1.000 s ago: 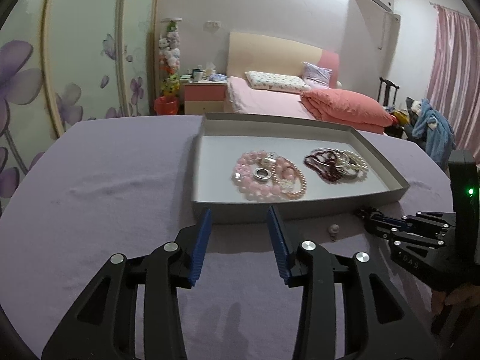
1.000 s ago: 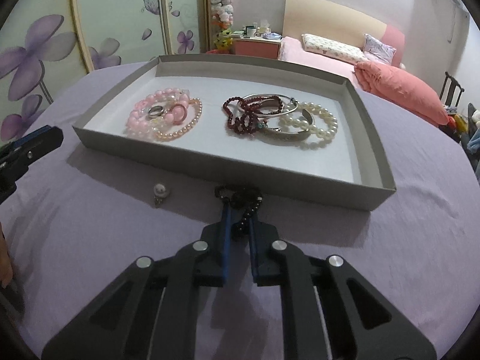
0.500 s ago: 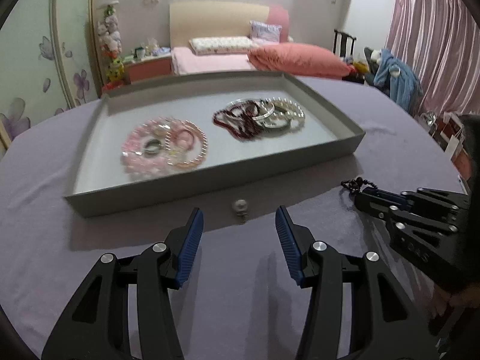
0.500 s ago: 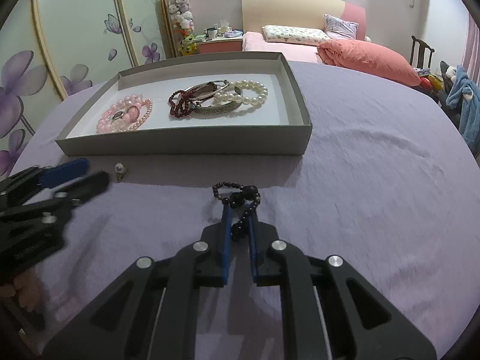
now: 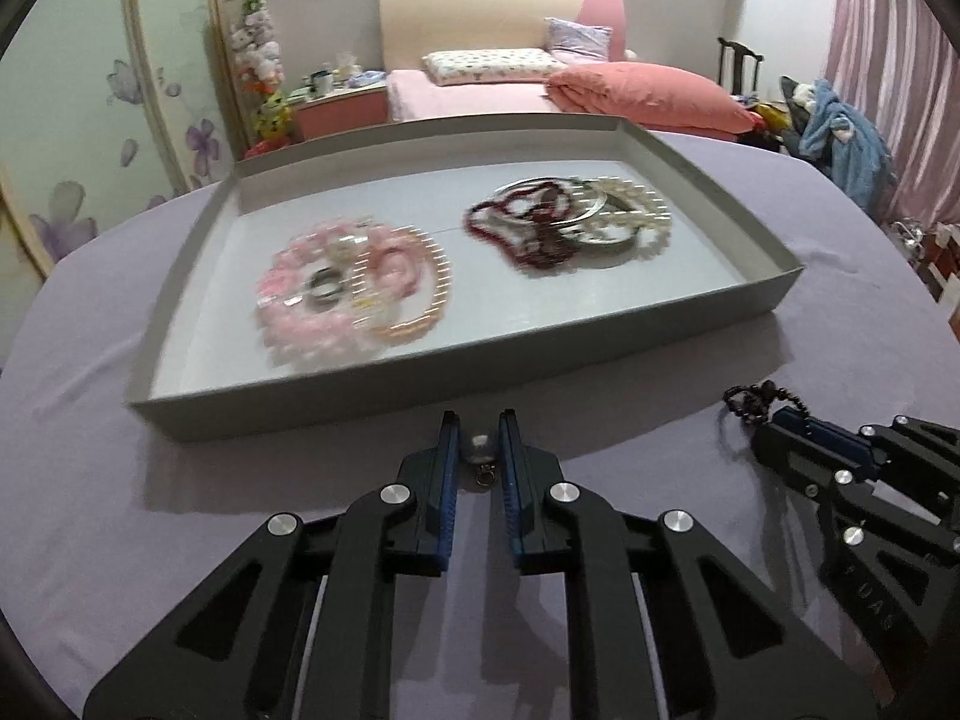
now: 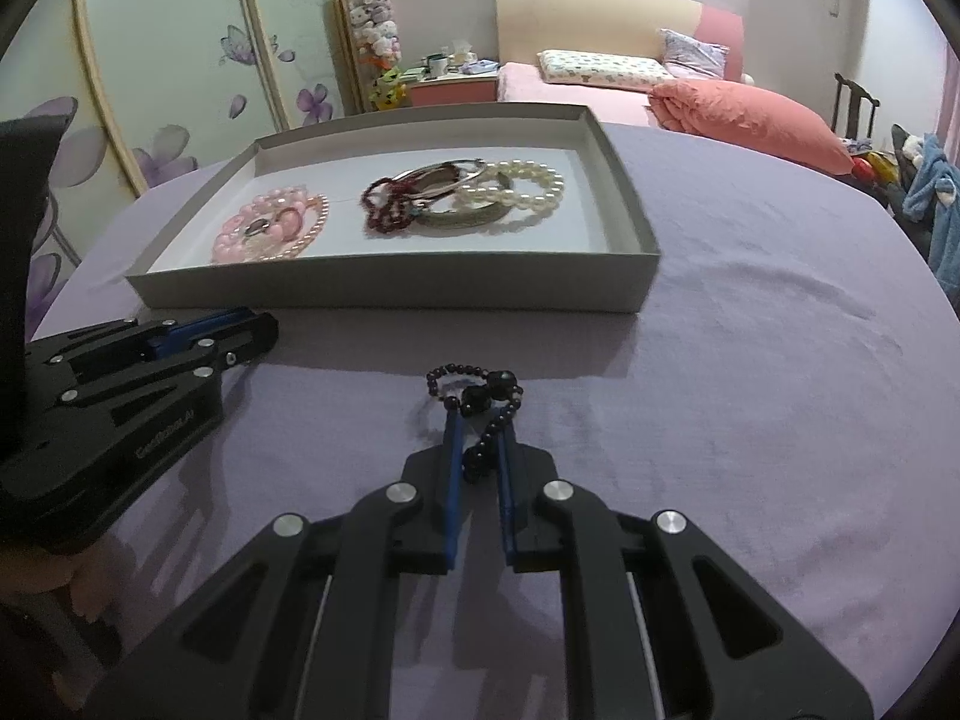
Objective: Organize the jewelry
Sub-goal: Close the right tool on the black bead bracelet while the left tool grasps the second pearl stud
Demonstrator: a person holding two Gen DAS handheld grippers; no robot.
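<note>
Both grippers working just in front of the grey tray [image 5: 774, 294] on the purple cloth [image 6: 750, 360].

The left gripper [image 5: 478, 438] is closing its jaws around a small pearl pendant [image 5: 480, 447] lying just in front of the tray's near wall, the pads at either side of it. The right gripper [image 6: 478, 420] is sitting nearly shut, gripping a dark bead bracelet [image 6: 474, 393] that is looping out past its tips, in front of the tray. Inside the tray, pink bead bracelets [image 6: 264, 231] and a ring [image 5: 324, 291] are lying at the left, dark red beads [image 6: 387, 207], a metal bangle [image 6: 456, 213] and a white pearl bracelet [image 6: 522, 186] to their right. Faint lettering on both grippers' sides is too blurred to read.
</note>
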